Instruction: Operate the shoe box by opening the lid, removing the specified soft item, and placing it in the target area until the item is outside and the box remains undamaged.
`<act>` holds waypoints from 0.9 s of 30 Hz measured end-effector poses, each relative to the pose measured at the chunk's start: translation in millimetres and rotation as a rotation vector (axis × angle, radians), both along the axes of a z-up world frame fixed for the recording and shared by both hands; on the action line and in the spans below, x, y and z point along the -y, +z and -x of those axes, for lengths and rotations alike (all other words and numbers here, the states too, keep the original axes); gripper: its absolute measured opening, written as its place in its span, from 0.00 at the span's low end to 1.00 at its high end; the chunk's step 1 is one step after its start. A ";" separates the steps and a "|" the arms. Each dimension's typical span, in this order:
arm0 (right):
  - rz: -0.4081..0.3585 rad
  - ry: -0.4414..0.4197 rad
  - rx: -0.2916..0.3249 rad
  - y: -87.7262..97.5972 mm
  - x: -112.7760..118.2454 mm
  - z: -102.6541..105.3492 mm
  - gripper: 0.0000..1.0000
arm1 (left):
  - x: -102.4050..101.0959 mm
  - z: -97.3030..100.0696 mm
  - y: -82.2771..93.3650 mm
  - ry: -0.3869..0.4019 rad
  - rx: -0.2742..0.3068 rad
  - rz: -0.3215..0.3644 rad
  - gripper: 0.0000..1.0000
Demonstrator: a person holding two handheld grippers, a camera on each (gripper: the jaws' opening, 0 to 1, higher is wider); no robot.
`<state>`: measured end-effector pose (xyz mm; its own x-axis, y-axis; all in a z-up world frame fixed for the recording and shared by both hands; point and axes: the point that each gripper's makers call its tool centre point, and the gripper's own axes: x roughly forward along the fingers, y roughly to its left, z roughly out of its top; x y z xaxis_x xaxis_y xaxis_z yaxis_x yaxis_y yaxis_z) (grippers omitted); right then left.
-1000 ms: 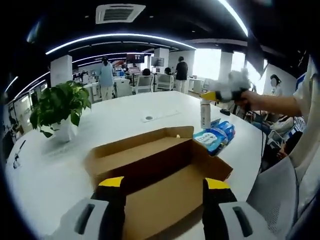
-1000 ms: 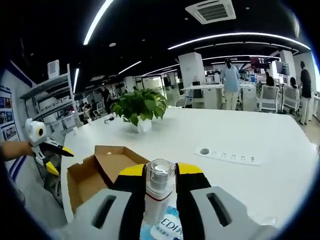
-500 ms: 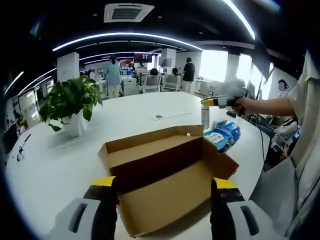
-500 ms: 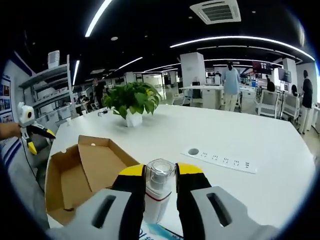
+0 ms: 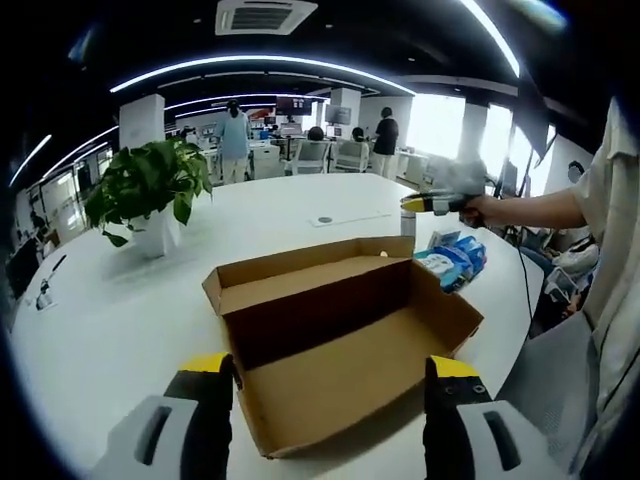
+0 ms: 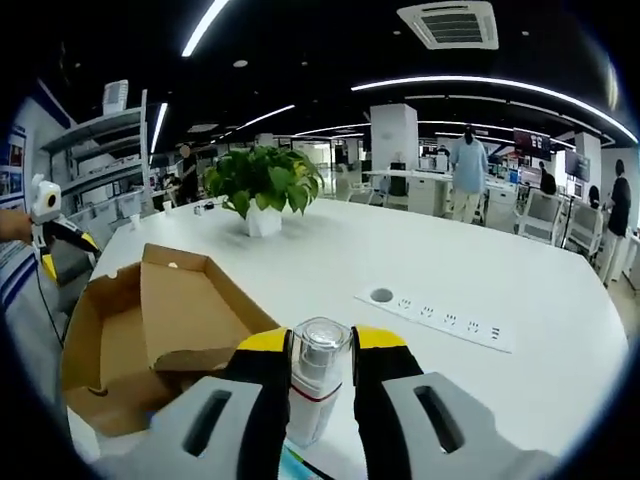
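Note:
An open brown cardboard shoe box [image 5: 340, 330] lies on the white table, lid flap folded back, its inside bare. My left gripper [image 5: 328, 400] hangs open just in front of the box, with nothing between its fingers. Beyond the box's right end, a person's hand holds my right gripper [image 5: 440, 203] beside a blue soft packet [image 5: 455, 262]. In the right gripper view, my right gripper [image 6: 320, 350] is shut on a white bottle [image 6: 316, 385] with a clear cap and a red band. The box [image 6: 150, 330] sits to its left, and the left gripper [image 6: 45, 225] shows at the far left.
A potted green plant [image 5: 150, 190] stands on the table behind the box, also seen as the plant [image 6: 262, 185]. A built-in power strip [image 6: 440, 320] runs across the table to the right. People stand at desks far back. A person's sleeve fills the right edge [image 5: 610, 250].
Both cameras have shifted, so the box now looks larger and nearer in each view. The right gripper has stayed shut on the bottle and the left gripper has stayed open.

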<state>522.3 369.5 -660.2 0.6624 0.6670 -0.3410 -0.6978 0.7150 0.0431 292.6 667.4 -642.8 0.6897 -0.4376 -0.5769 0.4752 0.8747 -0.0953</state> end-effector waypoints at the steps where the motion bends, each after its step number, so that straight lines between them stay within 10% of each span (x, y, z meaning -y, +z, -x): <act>1: 0.006 -0.002 0.000 -1.8 0.8 1.3 0.20 | 0.4 -0.2 -1.2 -0.001 -0.003 -0.002 0.80; 27: 0.126 0.005 0.051 -12.8 10.7 17.6 0.21 | 4.1 3.4 -7.2 -0.020 -0.017 -0.014 0.79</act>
<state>504.6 358.9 -673.0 0.6780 0.6242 -0.3882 -0.7001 0.7093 -0.0822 289.2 663.3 -649.9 0.6706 -0.4429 -0.5951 0.4912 0.8663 -0.0912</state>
